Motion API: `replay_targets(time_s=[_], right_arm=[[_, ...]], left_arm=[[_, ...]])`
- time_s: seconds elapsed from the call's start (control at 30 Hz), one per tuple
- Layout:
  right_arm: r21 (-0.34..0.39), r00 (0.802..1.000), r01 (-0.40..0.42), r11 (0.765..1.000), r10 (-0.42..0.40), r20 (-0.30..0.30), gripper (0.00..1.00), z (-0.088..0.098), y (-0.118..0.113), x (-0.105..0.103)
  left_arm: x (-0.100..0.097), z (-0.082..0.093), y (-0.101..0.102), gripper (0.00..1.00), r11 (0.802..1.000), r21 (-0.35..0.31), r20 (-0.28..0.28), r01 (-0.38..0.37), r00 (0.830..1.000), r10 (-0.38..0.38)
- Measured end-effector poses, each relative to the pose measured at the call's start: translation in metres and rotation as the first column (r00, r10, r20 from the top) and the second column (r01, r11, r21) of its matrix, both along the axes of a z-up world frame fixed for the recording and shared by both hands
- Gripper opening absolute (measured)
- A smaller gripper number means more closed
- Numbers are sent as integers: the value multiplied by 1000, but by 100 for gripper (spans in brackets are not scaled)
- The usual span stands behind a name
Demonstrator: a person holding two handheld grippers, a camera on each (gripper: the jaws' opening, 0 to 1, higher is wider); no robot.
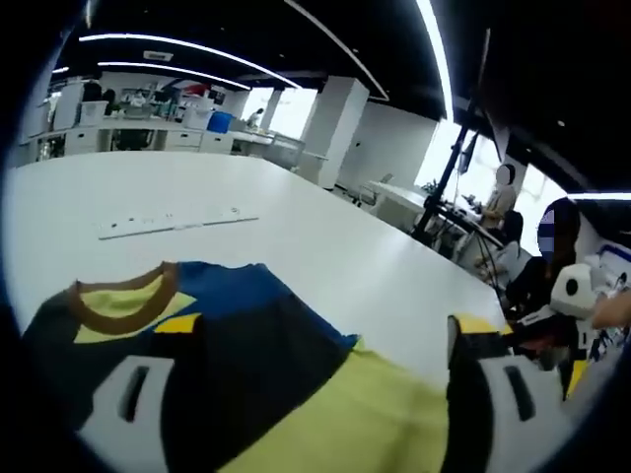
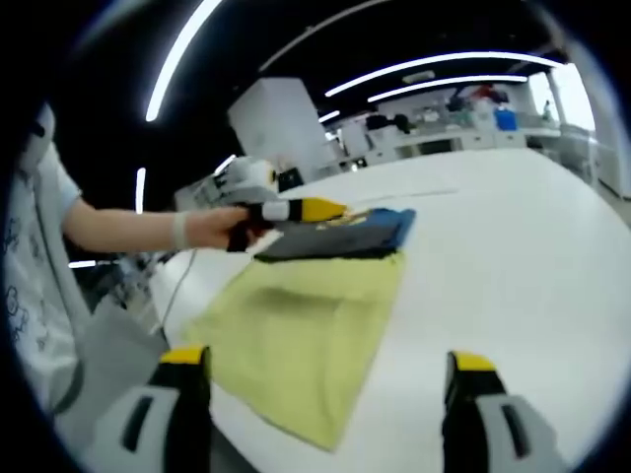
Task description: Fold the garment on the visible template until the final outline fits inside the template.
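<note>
The garment [image 1: 246, 365] is a shirt with a brown collar and blue, black and yellow panels, lying flat on the white table [image 1: 325, 236]. My left gripper [image 1: 315, 404] hovers low over it, jaws wide apart and open, with the cloth showing between them. In the right gripper view the shirt [image 2: 306, 315] lies with its yellow part nearest and its dark part farther off. There a hand holds the left gripper [image 2: 296, 211] over the dark part. My right gripper [image 2: 325, 394] is open above the yellow hem. Its body [image 1: 575, 288] appears at the right edge.
A long white strip [image 1: 177, 219] lies on the table beyond the collar. The table edge [image 1: 463, 271] runs along the right, with people and a tripod behind it. The person's arm [image 2: 128, 229] reaches in from the left. Desks and shelves stand far off.
</note>
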State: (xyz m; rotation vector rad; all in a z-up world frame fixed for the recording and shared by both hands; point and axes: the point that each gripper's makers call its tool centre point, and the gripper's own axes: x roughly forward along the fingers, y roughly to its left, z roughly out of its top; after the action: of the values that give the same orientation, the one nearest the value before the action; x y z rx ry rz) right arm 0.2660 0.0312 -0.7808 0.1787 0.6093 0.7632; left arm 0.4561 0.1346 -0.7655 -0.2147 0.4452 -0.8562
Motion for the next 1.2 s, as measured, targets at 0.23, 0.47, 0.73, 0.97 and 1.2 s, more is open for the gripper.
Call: replay_targets(time_s=[0.23,0.47,0.73,0.97,1.2], right_arm=[[3,1000,-9,1000,9,23,99,7,2,13],[9,999,3,1000,-3,35,99,12,1,25],[-14,998,-28,1000,29,64,99,24,9,30],[-20,995,-76,997,78,63,99,27,19,30],[-47,993,-97,994,99,63,99,26,26,33]], left_arm=[[-19,10,20,99,1000,27,34,0,999,-1],[-27,19,42,99,999,25,49,-38,998,37],[-43,24,72,99,997,36,60,-74,996,72],[-57,27,102,99,992,49,67,-114,992,111],[-73,24,131,99,987,70,57,-148,988,144]])
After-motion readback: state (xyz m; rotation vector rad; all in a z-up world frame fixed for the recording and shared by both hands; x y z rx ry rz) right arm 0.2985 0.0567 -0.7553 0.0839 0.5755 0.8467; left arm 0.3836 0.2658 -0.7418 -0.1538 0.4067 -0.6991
